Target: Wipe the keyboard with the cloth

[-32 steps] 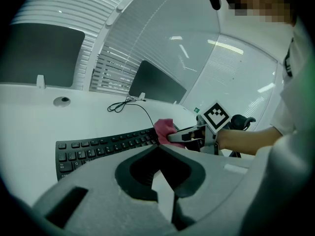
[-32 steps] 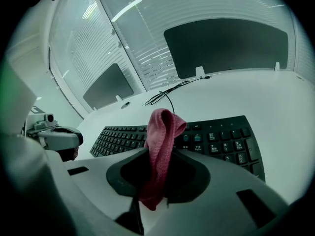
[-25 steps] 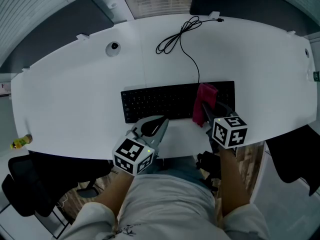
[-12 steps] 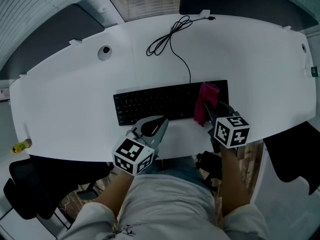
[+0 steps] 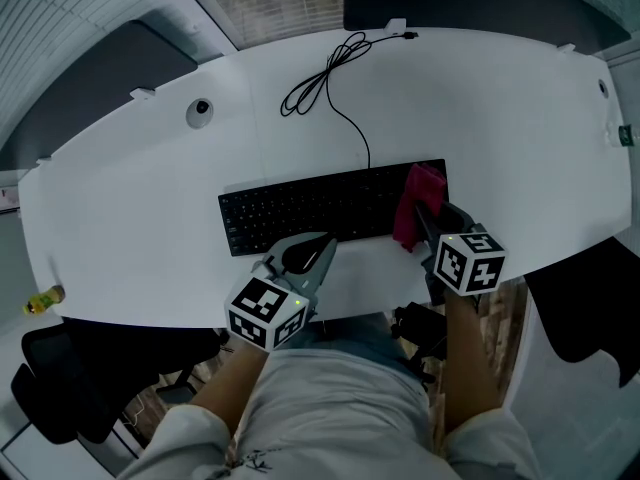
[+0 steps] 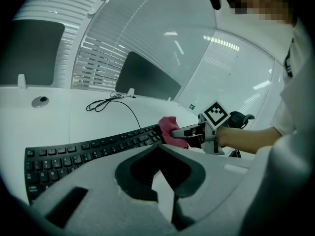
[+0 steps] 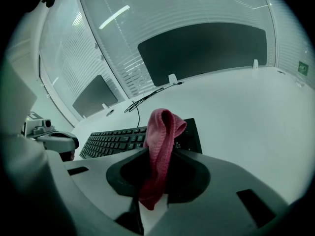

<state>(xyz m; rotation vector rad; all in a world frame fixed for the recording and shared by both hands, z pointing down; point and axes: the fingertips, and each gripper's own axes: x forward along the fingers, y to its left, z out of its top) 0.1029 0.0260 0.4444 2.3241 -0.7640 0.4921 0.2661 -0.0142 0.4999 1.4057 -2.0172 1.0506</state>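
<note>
1. Right gripper view: right tongs (image 7: 153,183) pinch pink cloth (image 7: 162,132) at right end of keyboard (image 7: 123,140), on counter (image 7: 246,112).
2. Left tongs (image 6: 160,181) pressed together, empty.
3. Cloth prob. light, soft, floppy; best held at a bunched fold.

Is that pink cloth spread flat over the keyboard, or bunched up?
Bunched up. The cloth is a folded wad pinched in the right gripper, its top looping over the right end of the keyboard.

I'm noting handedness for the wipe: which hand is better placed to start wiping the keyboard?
Right. The right tool is shut on the pink cloth at the right end of the keyboard. The left tool holds nothing, near its front edge.
</note>
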